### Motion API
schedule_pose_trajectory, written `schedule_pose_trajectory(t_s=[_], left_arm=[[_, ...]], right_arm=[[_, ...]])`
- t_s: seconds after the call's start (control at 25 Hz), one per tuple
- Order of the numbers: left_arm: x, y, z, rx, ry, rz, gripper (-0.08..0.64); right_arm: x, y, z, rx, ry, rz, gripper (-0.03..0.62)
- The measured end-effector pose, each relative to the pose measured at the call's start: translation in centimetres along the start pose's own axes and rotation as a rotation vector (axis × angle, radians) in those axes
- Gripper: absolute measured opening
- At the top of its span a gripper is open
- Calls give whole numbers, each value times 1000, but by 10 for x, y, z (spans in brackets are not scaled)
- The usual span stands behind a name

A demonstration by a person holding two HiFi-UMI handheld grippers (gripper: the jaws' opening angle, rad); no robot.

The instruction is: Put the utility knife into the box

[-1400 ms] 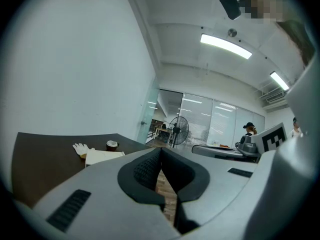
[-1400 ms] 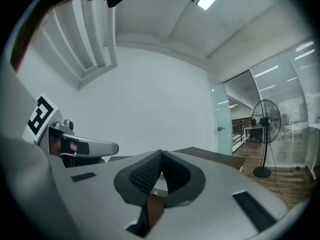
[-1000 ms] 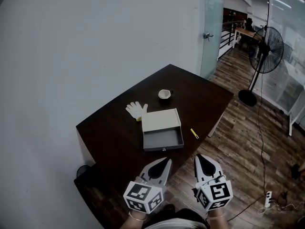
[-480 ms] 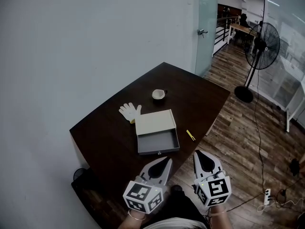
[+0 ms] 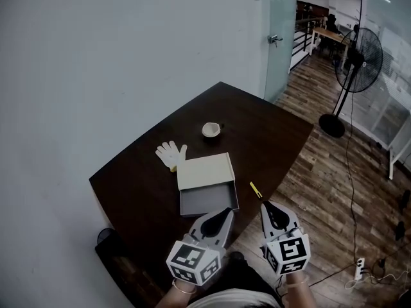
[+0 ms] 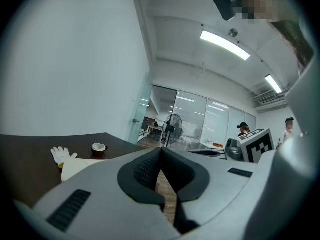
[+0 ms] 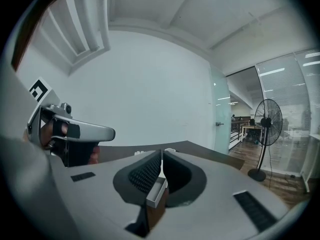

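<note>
Empty grippers at a dark wooden table (image 5: 141, 185)
Left gripper (image 5: 225, 212) and right gripper (image 5: 266, 206) have ribbed black fingers (image 6: 145, 169) pressed together on nothing; the slim yellow utility knife (image 5: 256, 190) lies on the table just right of the open rectangular grey box (image 5: 204, 197).

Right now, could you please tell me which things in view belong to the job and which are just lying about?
For the job: box, open; yellow utility knife, on the table to its right; left gripper and right gripper, both shut on nothing.
Lying about: white glove; cup; standing fan.
</note>
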State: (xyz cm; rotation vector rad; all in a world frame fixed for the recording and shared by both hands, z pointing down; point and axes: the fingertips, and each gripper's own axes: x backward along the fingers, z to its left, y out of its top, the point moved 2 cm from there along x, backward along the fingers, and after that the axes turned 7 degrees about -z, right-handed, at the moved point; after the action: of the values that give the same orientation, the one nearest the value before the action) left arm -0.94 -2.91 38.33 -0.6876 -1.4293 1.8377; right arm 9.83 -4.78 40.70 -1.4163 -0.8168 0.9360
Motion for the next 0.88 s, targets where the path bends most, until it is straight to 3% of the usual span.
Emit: schedule_pose_trajectory(t_s=[0.88], left_arm=[[-93, -21, 34, -9, 75, 18, 18]], right_arm=[[-96, -81, -68, 87, 165, 210, 57]])
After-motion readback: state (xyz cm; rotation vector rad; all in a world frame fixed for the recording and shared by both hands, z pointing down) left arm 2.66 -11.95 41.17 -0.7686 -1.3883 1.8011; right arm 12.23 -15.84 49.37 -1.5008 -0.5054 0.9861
